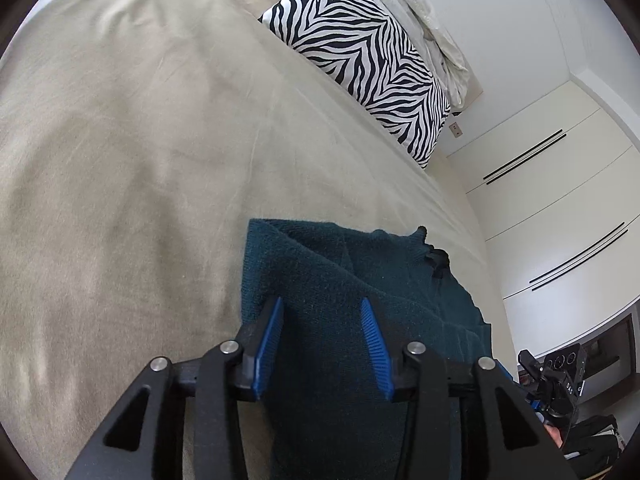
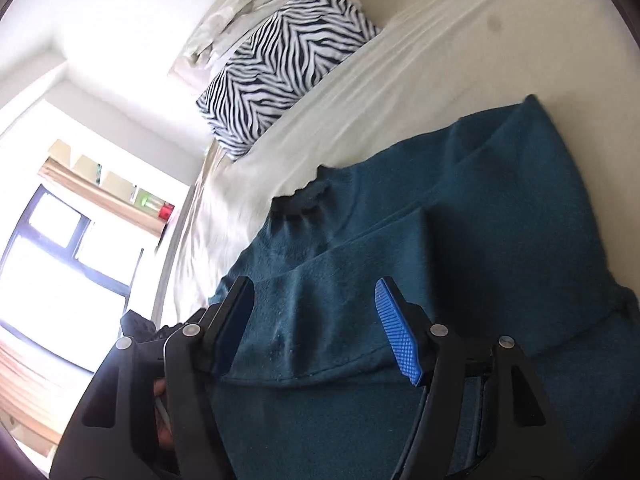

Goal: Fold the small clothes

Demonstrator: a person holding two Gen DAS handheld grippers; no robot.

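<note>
where the dark teal knitted sweater (image 1: 352, 280) lies on the beige cotton bedsheet (image 1: 132, 152), it fills the lower middle of the left wrist view, from about 6 o'clock up toward the centre. the left gripper (image 1: 325, 312) hovers over it with its blue ribbed pads (image 1: 374, 332) set well apart, the claw wide and gripping nothing; teal cloth shows in the gap between the pads. whether the tips touch the knit cannot be told. a folded layer of the sweater runs diagonally across its body, and a dark neckline sits at its far edge toward 2 o'clock of the garment.

in the right wrist view the same sweater (image 2: 460, 240) spreads from the centre out to 3 and 6 o'clock, with a sleeve or side panel folded over the body and the frilled dark collar (image 2: 300, 200) near the centre. the right gripper (image 2: 316, 296) is also wide, its two pads parted over the folded hem, closed on nothing.

a black and white zebra-striped pillow (image 1: 360, 56) lies at 1 o'clock in the left view and at 11 o'clock in the right view (image 2: 280, 56), well apart from the sweater. a crumpled cream bedcover (image 1: 420, 16) is bunched just behind it. white wardrobe doors with dark slim handles (image 1: 552, 184) stand at 3 o'clock in the left view; a bright black-framed window (image 2: 60, 248) sits at 9 o'clock in the right view.
</note>
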